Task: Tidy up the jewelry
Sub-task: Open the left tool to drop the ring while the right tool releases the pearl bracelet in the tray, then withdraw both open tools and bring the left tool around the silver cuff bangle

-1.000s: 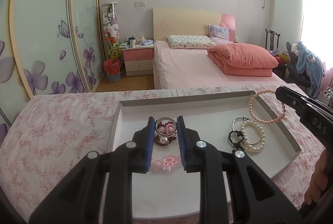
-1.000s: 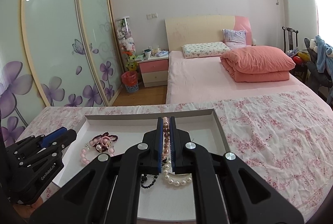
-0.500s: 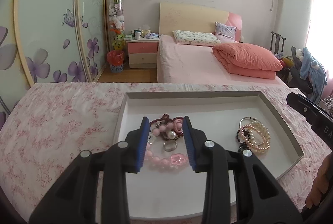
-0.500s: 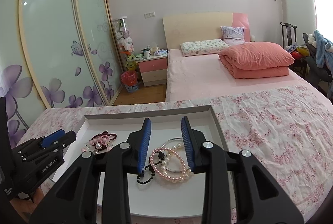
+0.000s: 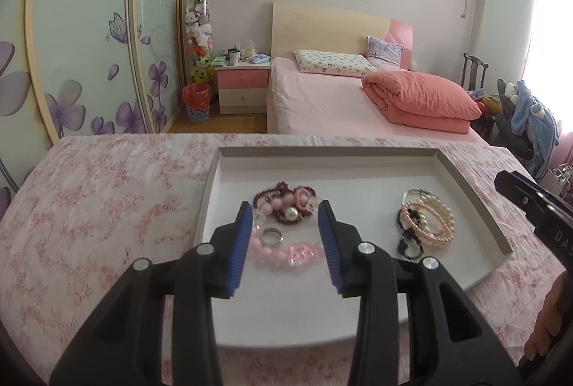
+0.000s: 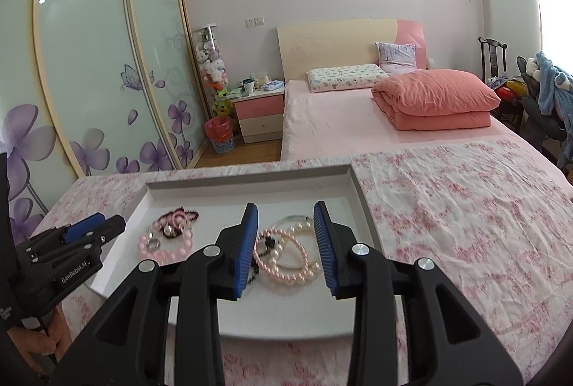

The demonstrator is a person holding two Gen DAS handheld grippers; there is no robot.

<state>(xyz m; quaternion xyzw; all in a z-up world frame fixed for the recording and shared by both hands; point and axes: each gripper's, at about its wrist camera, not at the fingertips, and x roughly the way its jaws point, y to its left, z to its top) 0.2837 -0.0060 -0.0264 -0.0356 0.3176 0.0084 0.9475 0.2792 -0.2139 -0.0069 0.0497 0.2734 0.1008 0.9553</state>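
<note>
A grey-rimmed white tray [image 5: 476, 203] [image 6: 361, 196] lies on a pink floral cloth. In it, left, a pile: a pink bead bracelet [image 5: 283, 251] [image 6: 164, 255], a silver ring [image 5: 271, 236] and dark hair ties with a pearl [image 5: 286, 203] [image 6: 177, 223]. Right, pearl bracelets [image 5: 429, 221] [image 6: 286, 260] with a black bead string [image 5: 406, 235]. My left gripper [image 5: 284, 235] is open and empty above the left pile. My right gripper [image 6: 285, 249] is open and empty above the pearl bracelets.
The floral cloth [image 6: 465, 224] covers the table around the tray. Beyond it stand a pink bed [image 5: 340, 99] with a folded quilt, a nightstand [image 5: 243, 85], sliding wardrobe doors [image 6: 89, 81] at left and a chair with clothes [image 5: 530, 124] at right.
Both grippers opened: the left let the ring drop onto the left pile, the right released the pink pearl bracelet onto the right pile. Both then drew back a little.
</note>
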